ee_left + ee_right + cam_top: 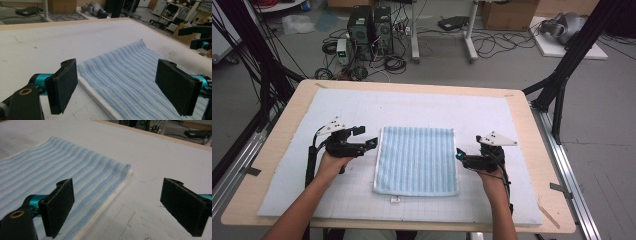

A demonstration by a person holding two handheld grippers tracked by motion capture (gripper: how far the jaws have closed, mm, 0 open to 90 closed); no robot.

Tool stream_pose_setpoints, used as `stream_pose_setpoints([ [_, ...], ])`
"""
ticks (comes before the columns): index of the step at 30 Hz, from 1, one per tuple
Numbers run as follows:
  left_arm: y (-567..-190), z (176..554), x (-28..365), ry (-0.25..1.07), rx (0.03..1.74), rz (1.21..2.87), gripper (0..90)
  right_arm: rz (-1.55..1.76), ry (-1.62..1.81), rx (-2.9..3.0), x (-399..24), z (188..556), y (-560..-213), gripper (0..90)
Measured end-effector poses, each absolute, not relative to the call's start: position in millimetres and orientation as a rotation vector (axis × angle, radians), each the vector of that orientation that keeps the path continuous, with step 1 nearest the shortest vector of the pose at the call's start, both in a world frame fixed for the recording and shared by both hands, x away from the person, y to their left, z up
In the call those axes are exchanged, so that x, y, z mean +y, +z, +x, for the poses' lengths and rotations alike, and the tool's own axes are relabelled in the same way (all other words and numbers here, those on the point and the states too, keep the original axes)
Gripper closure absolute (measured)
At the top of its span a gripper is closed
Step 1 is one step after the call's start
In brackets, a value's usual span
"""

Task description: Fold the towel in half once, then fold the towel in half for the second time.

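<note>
A folded blue striped towel (417,161) lies flat at the middle of the white mat (412,107) on the wooden table (292,100); the left gripper (367,137) sits at its nine o'clock edge, jaws spread wide, holding nothing. The right gripper (458,152) sits at three o'clock, likewise wide open and empty; computer towers (371,27) stand on the floor at twelve o'clock.

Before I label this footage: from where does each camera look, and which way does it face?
High view: above the person's side, facing forward and down on the table; forearms, left claw, right claw show.
Left gripper view: rides the left claw, facing across the towel.
Right gripper view: rides the right claw, over the towel's edge.
All share the towel.
</note>
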State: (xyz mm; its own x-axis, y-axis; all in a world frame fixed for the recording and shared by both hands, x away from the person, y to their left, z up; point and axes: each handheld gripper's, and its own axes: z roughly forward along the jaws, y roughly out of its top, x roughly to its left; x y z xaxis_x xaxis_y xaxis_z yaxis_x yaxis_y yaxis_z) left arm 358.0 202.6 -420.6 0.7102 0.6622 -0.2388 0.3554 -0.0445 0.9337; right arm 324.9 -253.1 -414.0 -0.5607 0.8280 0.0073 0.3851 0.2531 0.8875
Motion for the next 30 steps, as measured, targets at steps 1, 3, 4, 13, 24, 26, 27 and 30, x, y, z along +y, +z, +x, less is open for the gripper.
stream_pose_setpoints([
  [1, -421, 359, 202, 0.298, 0.834, 1.656, 18.8, 1.110, 1.261, 2.065, -253, 324, -414, 11.4],
  [3, -422, 359, 201, 0.295, 0.837, 1.667, 18.9, 1.103, 1.255, 2.064, -254, 325, -414, 11.4],
  [4, -422, 359, 200, 0.294, 0.835, 1.675, 19.1, 1.114, 1.256, 2.061, -254, 325, -414, 11.4],
  [13, -423, 360, 202, 0.290, 0.854, 1.667, 19.3, 1.120, 1.251, 2.068, -254, 326, -416, 11.4],
  [24, -428, 362, 203, 0.272, 0.898, 1.705, 20.1, 1.142, 1.272, 2.071, -256, 328, -417, 11.4],
  [26, -428, 365, 202, 0.283, 0.907, 1.694, 20.1, 1.142, 1.277, 2.073, -256, 328, -417, 11.4],
  [27, -427, 367, 201, 0.285, 0.915, 1.696, 20.1, 1.143, 1.280, 2.074, -256, 328, -417, 11.4],
  [30, -425, 377, 198, 0.289, 0.933, 1.696, 20.1, 1.152, 1.307, 2.059, -257, 328, -417, 11.4],
])
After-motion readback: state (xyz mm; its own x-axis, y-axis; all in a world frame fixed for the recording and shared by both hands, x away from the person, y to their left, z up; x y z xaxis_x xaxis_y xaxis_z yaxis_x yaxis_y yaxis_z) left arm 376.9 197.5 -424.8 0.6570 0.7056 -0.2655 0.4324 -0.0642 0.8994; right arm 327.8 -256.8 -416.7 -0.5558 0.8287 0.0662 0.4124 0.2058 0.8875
